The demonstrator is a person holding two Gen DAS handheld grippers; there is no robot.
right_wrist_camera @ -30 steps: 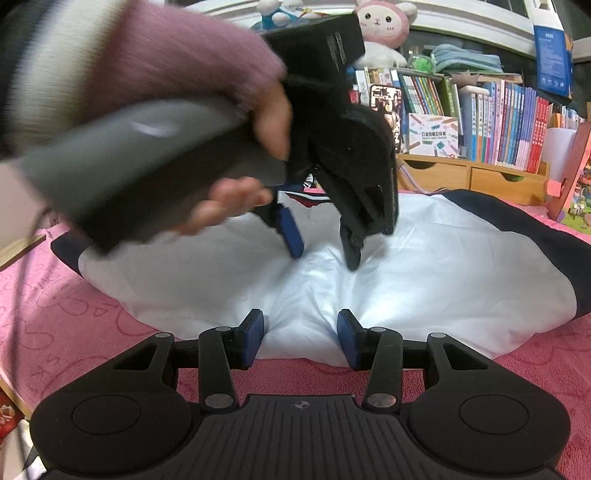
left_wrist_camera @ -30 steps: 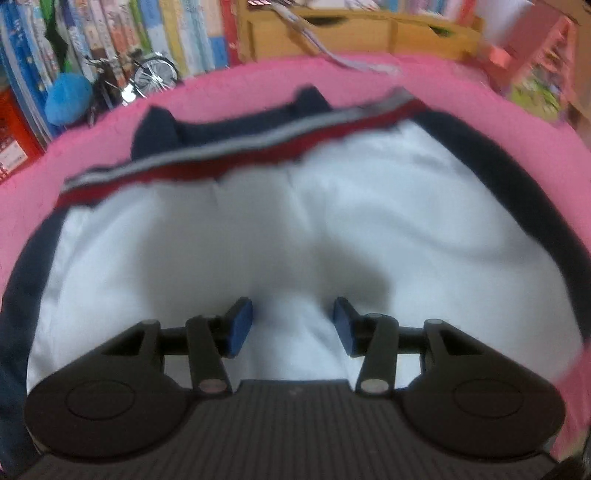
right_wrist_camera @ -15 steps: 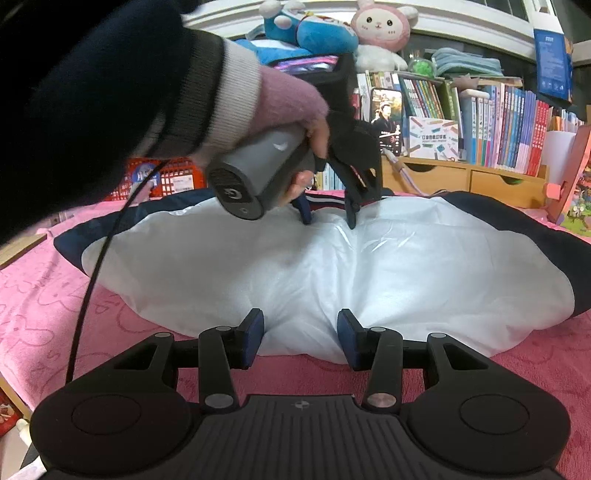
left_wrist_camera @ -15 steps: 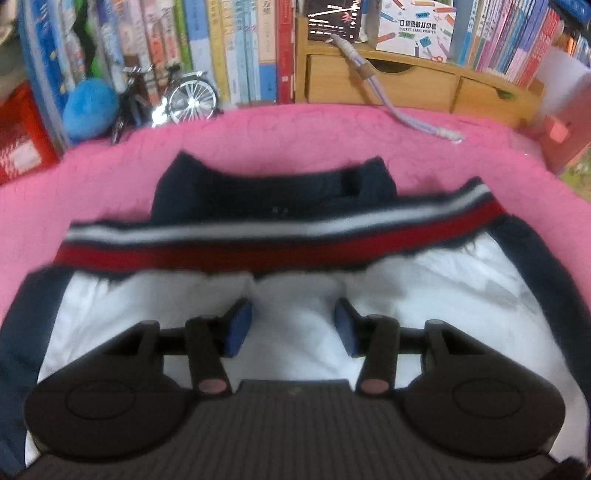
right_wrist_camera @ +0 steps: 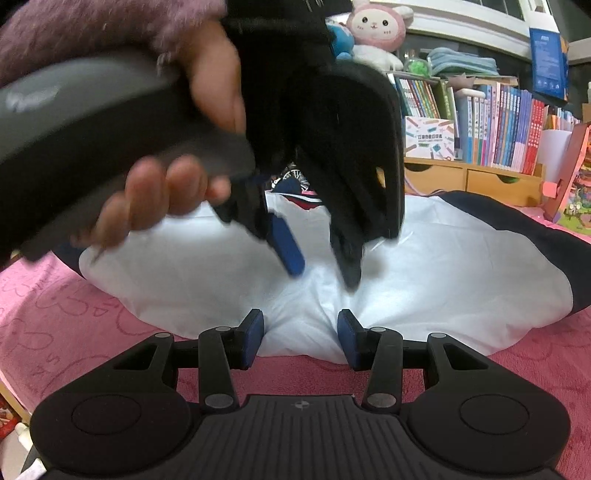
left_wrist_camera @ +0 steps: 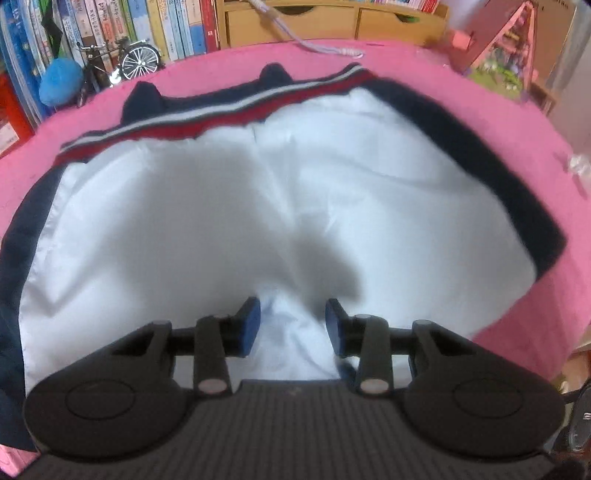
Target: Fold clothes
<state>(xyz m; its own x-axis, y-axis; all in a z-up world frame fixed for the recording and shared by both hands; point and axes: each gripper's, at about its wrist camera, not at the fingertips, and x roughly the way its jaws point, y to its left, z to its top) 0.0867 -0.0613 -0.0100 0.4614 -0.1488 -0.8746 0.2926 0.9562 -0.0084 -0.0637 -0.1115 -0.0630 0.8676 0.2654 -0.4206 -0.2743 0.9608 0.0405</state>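
Note:
A jacket point(left_wrist_camera: 369, 206) lies spread on a pink blanket point(left_wrist_camera: 480, 74), white lining up, with navy edges and a red and white striped hem point(left_wrist_camera: 221, 114) at the far side. My left gripper point(left_wrist_camera: 292, 325) hangs steeply down over the lining near its near edge. Its jaws are closing, and a low ridge of white cloth rises between them, unpressed. From the right wrist view, a hand point(right_wrist_camera: 159, 199) holds the left gripper point(right_wrist_camera: 321, 269) just above the jacket point(right_wrist_camera: 461, 288). My right gripper point(right_wrist_camera: 301, 338) sits at the near edge, with gathered white cloth filling the gap between its pads.
Behind the blanket point(right_wrist_camera: 74, 332) stand shelves of books point(right_wrist_camera: 517, 125) and wooden drawers point(left_wrist_camera: 314, 18). A toy bicycle point(left_wrist_camera: 125, 66) and a blue ball point(left_wrist_camera: 61, 83) sit at the far left. A pink model house point(left_wrist_camera: 509, 48) is at the far right, plush toys point(right_wrist_camera: 373, 26) above.
My left gripper went out to the striped hem half a second ago and has come back toward the near edge, its jaws narrower. The right gripper has not moved.

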